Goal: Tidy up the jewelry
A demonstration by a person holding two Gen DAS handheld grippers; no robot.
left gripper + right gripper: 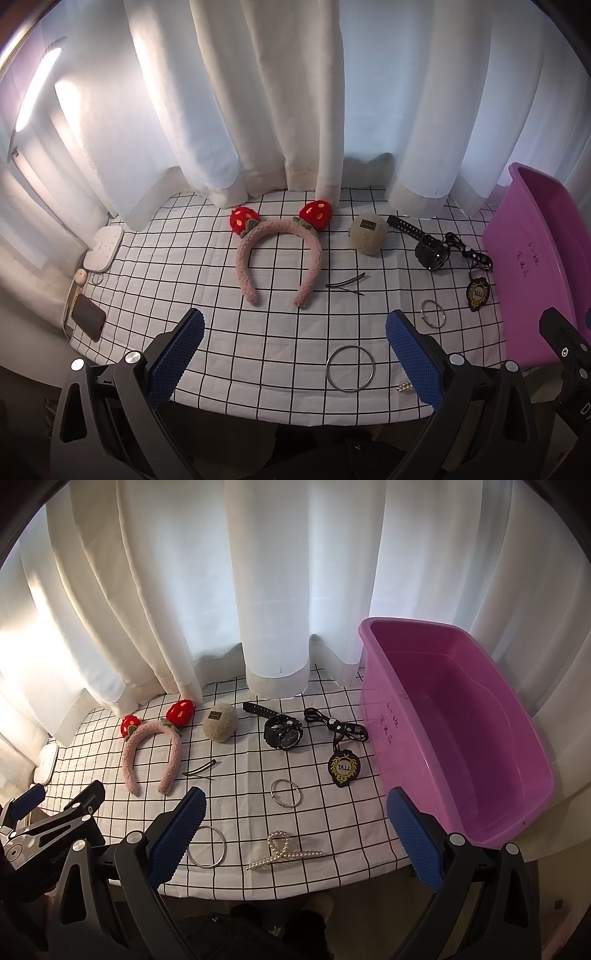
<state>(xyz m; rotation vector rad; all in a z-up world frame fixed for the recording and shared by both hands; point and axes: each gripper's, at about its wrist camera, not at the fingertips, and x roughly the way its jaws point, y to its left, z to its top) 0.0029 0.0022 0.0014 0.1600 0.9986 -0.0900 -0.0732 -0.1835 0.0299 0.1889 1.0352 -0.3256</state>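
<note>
Pearl hair clip (282, 851) lies between open right hand-held gripper (295, 834) fingers.

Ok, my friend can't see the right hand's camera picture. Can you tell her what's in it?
An open right gripper hangs over a checked tablecloth spread with accessories: a pearl hair clip, two metal rings, a black watch, a pink strawberry headband and a badge on a ribbon. An empty purple tub stands at the right, white curtains behind.

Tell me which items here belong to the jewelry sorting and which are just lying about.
Job: headband, fuzzy clip, watch, lanyard badge, hairpin, two bangles, pearl claw clip, purple tub.
Lying about: phone, white device.
</note>
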